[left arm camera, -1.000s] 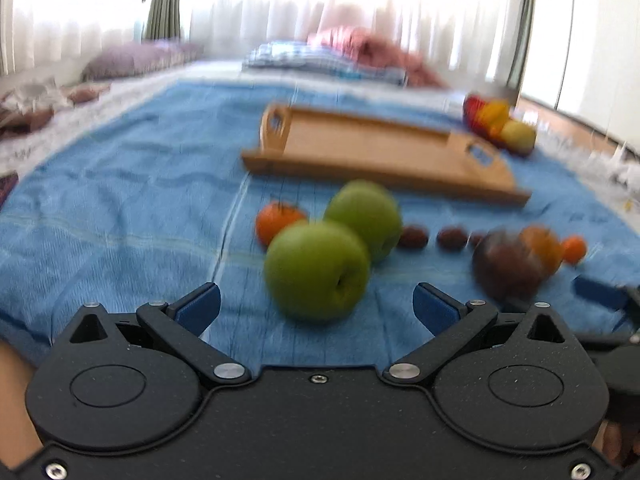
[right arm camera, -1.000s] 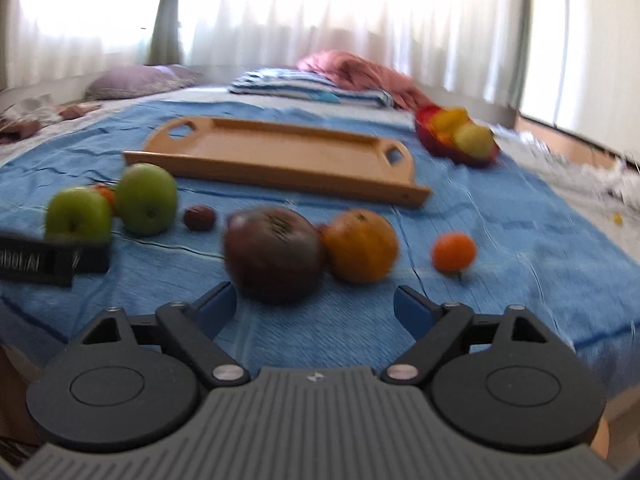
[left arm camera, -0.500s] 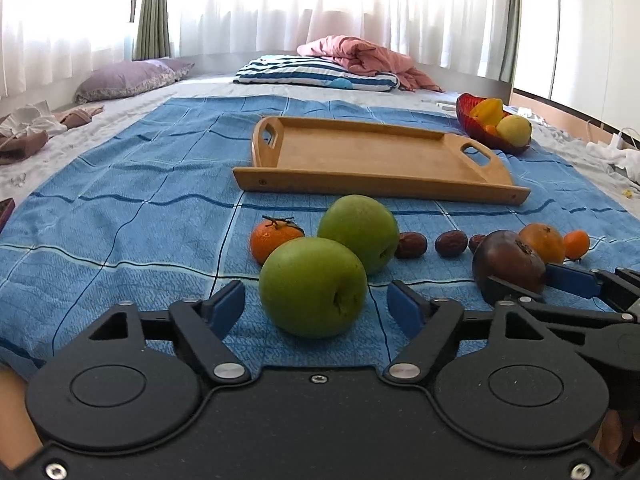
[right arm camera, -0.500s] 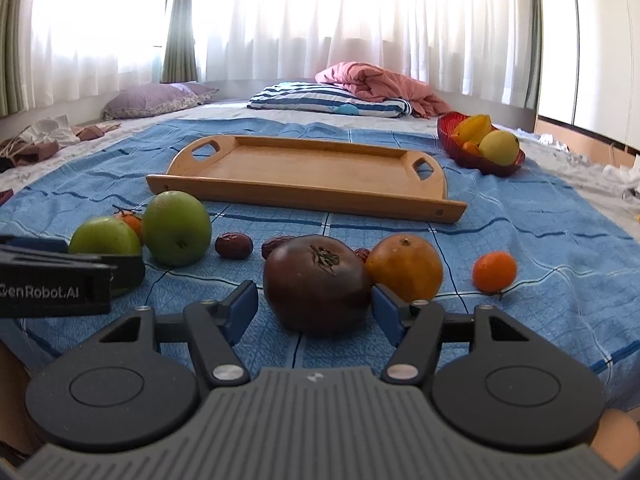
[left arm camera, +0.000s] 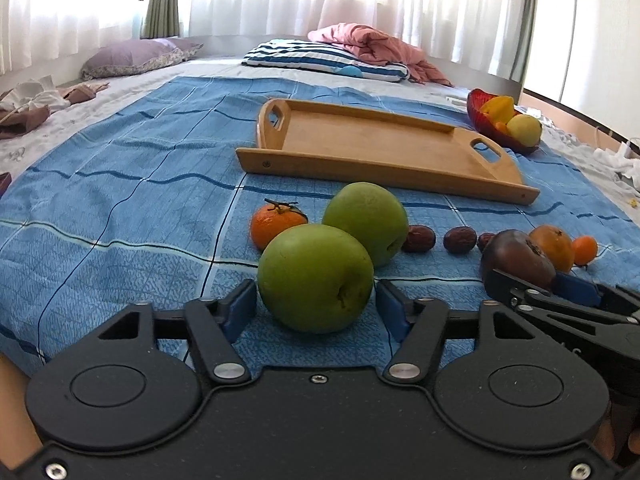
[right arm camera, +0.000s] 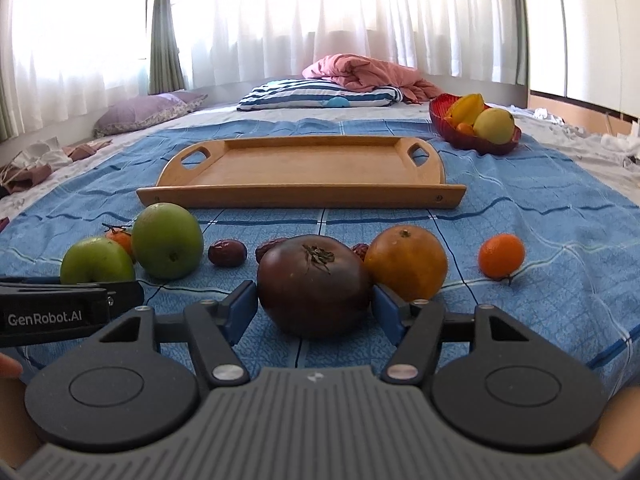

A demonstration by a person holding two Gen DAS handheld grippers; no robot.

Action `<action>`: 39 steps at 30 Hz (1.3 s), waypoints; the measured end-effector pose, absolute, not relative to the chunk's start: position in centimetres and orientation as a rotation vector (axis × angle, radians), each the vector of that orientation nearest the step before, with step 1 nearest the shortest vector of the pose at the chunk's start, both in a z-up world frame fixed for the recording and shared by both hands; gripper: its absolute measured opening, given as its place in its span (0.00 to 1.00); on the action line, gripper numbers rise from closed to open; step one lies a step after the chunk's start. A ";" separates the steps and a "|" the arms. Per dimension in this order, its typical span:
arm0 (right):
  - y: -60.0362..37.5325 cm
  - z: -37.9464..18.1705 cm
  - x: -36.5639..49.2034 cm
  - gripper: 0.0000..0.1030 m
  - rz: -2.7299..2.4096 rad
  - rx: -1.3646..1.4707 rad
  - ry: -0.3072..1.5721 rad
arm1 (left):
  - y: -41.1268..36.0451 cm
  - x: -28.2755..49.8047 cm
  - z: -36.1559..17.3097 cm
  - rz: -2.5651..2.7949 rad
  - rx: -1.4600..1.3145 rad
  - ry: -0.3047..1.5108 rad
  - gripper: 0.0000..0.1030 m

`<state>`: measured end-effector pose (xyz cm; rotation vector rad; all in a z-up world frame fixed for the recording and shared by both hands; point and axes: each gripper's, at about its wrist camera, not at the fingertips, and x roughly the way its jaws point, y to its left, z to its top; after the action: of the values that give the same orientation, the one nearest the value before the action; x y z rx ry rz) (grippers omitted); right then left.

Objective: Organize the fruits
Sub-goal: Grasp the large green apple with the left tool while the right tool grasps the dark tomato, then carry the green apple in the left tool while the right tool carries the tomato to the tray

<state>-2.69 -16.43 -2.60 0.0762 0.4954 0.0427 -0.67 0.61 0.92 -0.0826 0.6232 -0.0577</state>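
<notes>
A green apple (left arm camera: 316, 276) lies on the blue cloth between the pads of my left gripper (left arm camera: 315, 306). The jaws are closing and both pads touch its sides. Behind it are a second green apple (left arm camera: 366, 222) and a mandarin (left arm camera: 276, 228). My right gripper (right arm camera: 315, 306) has its jaws closing on a dark purple tomato (right arm camera: 314, 284), with the pads against its flanks. An orange (right arm camera: 406, 262), a small mandarin (right arm camera: 502, 256) and several dried dates (right arm camera: 227, 253) lie close by. The wooden tray (right arm camera: 304, 168) stands further back with nothing in it.
A red bowl (right arm camera: 472, 140) of yellow fruit sits at the far right behind the tray. Pillows and a pink blanket (right arm camera: 360, 70) lie at the head of the bed. The bed's near edge runs just under both grippers. Each gripper shows at the edge of the other's view.
Both pairs of jaws have narrowed from wide open to the sides of their fruit: left around the near green apple, right around the dark tomato. Neither fruit has left the cloth.
</notes>
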 end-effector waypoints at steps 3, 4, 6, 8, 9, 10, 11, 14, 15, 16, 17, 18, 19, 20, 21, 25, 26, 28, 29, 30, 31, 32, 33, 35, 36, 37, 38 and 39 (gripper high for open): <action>-16.6 -2.7 -3.0 0.63 0.026 0.129 0.488 | 0.7 -0.7 0.9 -0.057 -0.093 0.622 0.58; -16.6 -2.8 -3.1 0.63 0.023 0.133 0.484 | 0.8 -0.7 0.9 -0.057 -0.092 0.621 0.58; -16.7 -2.8 -3.0 0.63 0.016 0.148 0.481 | 0.7 -0.8 1.0 -0.056 -0.083 0.618 0.58; -16.8 -2.8 -2.9 0.63 0.009 0.170 0.479 | 0.5 -0.9 1.1 -0.054 -0.077 0.617 0.58; -16.8 -2.9 -2.8 0.63 0.006 0.177 0.478 | 0.5 -0.9 1.1 -0.054 -0.076 0.617 0.58; -16.8 -2.9 -2.8 0.63 0.004 0.180 0.477 | 0.4 -0.9 1.2 -0.055 -0.075 0.619 0.58; -16.8 -2.9 -2.6 0.62 0.003 0.181 0.476 | 0.5 -0.9 1.2 -0.055 -0.077 0.619 0.57; -16.6 -2.6 -2.5 0.61 0.001 0.166 0.473 | 0.4 -1.0 1.4 -0.056 -0.078 0.623 0.57; -16.6 -2.6 -2.5 0.61 0.001 0.164 0.472 | 0.4 -1.0 1.5 -0.057 -0.078 0.623 0.57; -16.6 -2.5 -2.6 0.61 0.003 0.164 0.470 | 0.4 -1.1 1.6 -0.059 -0.078 0.623 0.57; -16.6 -2.5 -2.7 0.61 0.007 0.167 0.467 | 0.4 -1.1 1.7 -0.062 -0.075 0.622 0.57; -16.7 -2.5 -2.7 0.61 0.013 0.171 0.467 | 0.5 -1.2 1.8 -0.064 -0.074 0.619 0.57; -16.7 -2.4 -2.8 0.61 0.019 0.172 0.466 | 0.5 -1.2 1.9 -0.065 -0.071 0.617 0.57; -16.7 -2.4 -2.9 0.61 0.027 0.172 0.462 | 0.5 -1.3 2.1 -0.066 -0.070 0.613 0.57; -16.7 -2.3 -3.1 0.61 0.038 0.171 0.456 | 0.6 -1.2 2.2 -0.067 -0.070 0.608 0.57; -16.4 -1.7 -3.6 0.61 0.079 0.159 0.429 | 0.7 -1.1 3.0 -0.068 -0.061 0.582 0.57; -16.3 -1.6 -3.7 0.61 0.088 0.151 0.421 | 0.6 -1.0 3.1 -0.067 -0.054 0.578 0.57; -16.2 -1.2 -3.7 0.61 0.099 0.135 0.405 | 0.6 -0.6 3.4 -0.064 -0.049 0.572 0.57; -16.1 -1.1 -3.6 0.61 0.101 0.129 0.401 | 0.7 -0.4 3.6 -0.065 -0.050 0.568 0.57; -16.1 -0.9 -3.5 0.61 0.101 0.122 0.397 | 0.8 -0.2 3.8 -0.067 -0.052 0.564 0.57; -16.1 -0.8 -3.4 0.60 0.100 0.117 0.394 | 0.9 0.0 4.0 -0.067 -0.051 0.558 0.57; -16.2 -0.7 -3.3 0.60 0.096 0.112 0.394 | 0.9 0.2 4.2 -0.064 -0.048 0.549 0.57; -16.3 -0.6 -3.2 0.60 0.091 0.109 0.392 | 1.0 0.4 4.4 -0.064 -0.044 0.542 0.57; -16.6 -0.4 -3.0 0.60 0.084 0.114 0.389 | 1.1 0.9 4.9 -0.068 -0.043 0.529 0.57; -16.8 -0.2 -2.9 0.60 0.083 0.117 0.387 | 1.2 1.2 5.2 -0.072 -0.046 0.525 0.57; -17.0 -0.1 -2.7 0.60 0.084 0.120 0.383 | 1.3 1.6 5.4 -0.078 -0.045 0.521 0.57; -17.1 0.1 -2.6 0.60 0.084 0.121 0.378 | 1.2 1.9 5.6 -0.084 -0.038 0.518 0.57; -17.3 0.4 -2.4 0.60 0.084 0.123 0.371 | 1.1 2.3 5.8 -0.088 -0.024 0.517 0.57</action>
<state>-2.44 -17.34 0.37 0.1233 0.3708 0.0837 2.29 1.10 5.80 -0.0241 0.5172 -0.0882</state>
